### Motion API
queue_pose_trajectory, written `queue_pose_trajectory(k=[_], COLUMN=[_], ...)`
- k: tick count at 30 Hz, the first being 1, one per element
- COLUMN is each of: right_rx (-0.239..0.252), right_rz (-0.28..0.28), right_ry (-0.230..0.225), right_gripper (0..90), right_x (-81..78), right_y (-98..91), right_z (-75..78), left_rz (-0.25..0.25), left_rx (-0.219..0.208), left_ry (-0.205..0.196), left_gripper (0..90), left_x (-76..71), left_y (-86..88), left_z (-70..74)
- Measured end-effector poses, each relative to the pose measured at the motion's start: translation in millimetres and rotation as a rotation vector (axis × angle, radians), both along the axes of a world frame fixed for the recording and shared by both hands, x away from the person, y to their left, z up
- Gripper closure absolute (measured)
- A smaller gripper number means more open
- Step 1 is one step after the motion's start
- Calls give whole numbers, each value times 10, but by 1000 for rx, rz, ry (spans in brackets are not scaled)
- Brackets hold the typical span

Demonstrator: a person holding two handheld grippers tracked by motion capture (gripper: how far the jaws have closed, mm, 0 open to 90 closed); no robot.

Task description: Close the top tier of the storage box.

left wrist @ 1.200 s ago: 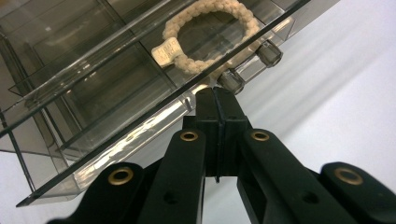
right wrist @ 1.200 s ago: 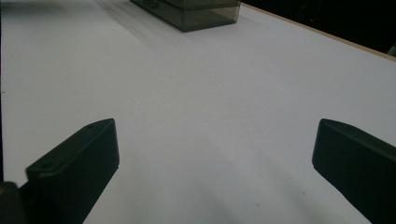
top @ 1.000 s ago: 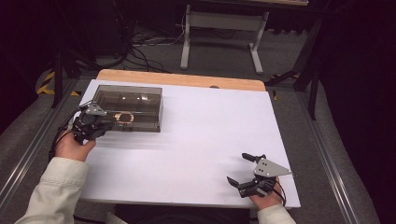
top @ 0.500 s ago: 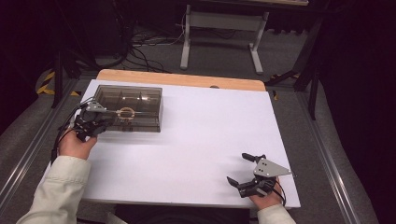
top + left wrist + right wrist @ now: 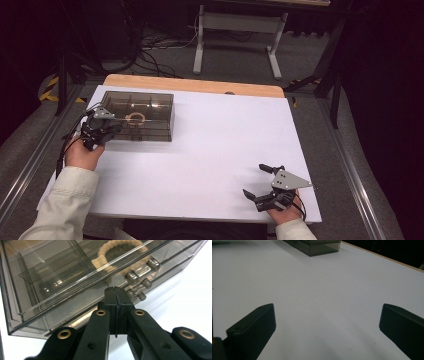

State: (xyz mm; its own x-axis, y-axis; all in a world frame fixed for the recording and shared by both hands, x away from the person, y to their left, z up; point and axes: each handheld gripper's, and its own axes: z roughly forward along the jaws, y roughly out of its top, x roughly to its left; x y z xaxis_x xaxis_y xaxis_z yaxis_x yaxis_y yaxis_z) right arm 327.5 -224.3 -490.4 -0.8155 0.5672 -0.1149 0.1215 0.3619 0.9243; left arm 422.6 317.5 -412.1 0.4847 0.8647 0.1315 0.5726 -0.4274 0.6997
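Right gripper point(image 5: 262, 181): near the table's front right edge, jaws spread wide, holding nothing.
Open room: bare white table point(image 5: 225, 135) stretches between the two hands.
Left gripper point(image 5: 111, 128): jaws pressed together, empty, tips at the box's near wall.
Box point(image 5: 150, 107): smoky clear plastic, back left, bracelet point(image 5: 136, 118) inside.

White table point(image 5: 210, 145); metal stand point(image 5: 235, 30), cables point(image 5: 150, 50) on floor behind.

left gripper point(image 5: 114, 131) closed, right gripper point(image 5: 260, 181) spread
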Motion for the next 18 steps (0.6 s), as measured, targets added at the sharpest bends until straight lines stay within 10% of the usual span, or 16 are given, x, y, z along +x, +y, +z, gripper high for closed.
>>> queue_pose_trajectory(k=[18], right_rx=[0], right_rz=[-4], right_ry=[1], right_gripper=[13], right_x=[-1], right_y=[-3], right_z=[2], left_rz=[-75], left_rx=[-65], left_ry=[-39], left_gripper=[722], left_x=[-224], left_y=[-49], left_z=[238])
